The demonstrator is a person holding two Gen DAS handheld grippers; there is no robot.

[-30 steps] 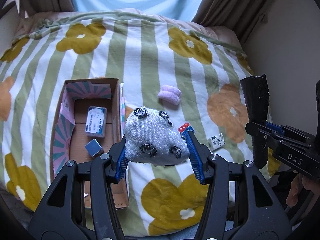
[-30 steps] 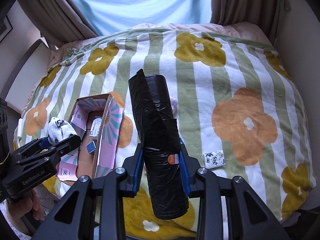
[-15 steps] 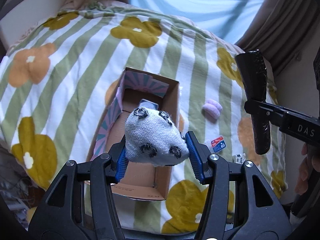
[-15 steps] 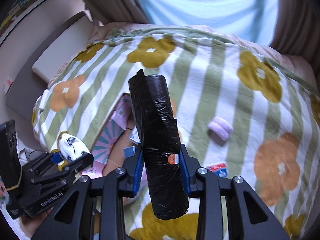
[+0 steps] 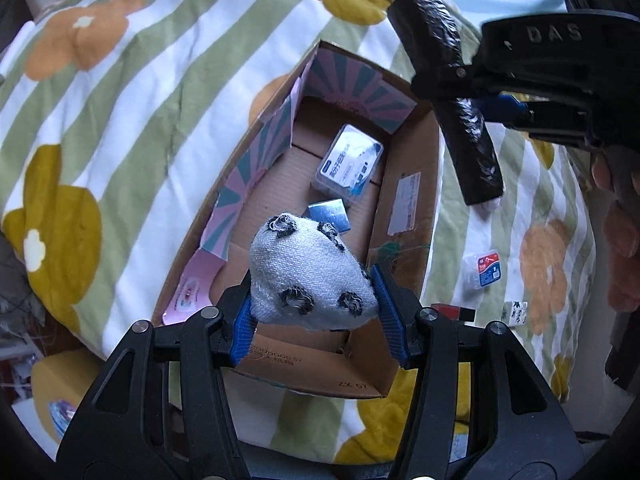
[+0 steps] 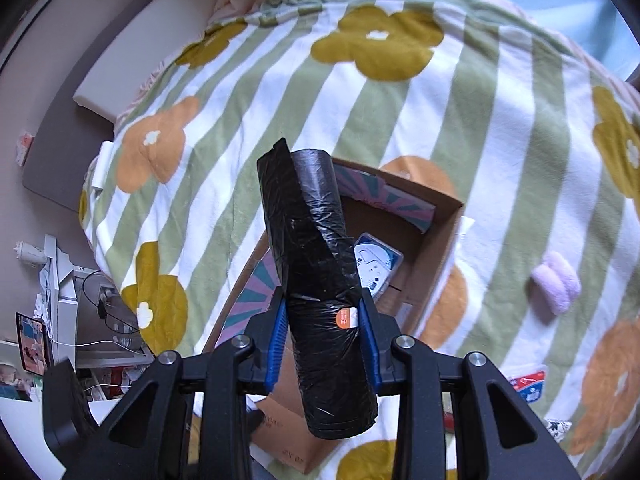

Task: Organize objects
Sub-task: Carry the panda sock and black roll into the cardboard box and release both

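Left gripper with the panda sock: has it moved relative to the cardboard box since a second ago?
Yes. The left gripper carried the sock leftward, now over the cardboard box.

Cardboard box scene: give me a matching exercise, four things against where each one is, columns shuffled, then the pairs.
Things:
1. panda sock
2. black bag roll
3. clear plastic case
4. pink fluffy item

Places:
A. on the blanket, outside the box
B. in the right gripper
C. on the floor of the cardboard box
D. in the left gripper

Pairs: 1-D, 2-B, 3-C, 4-A
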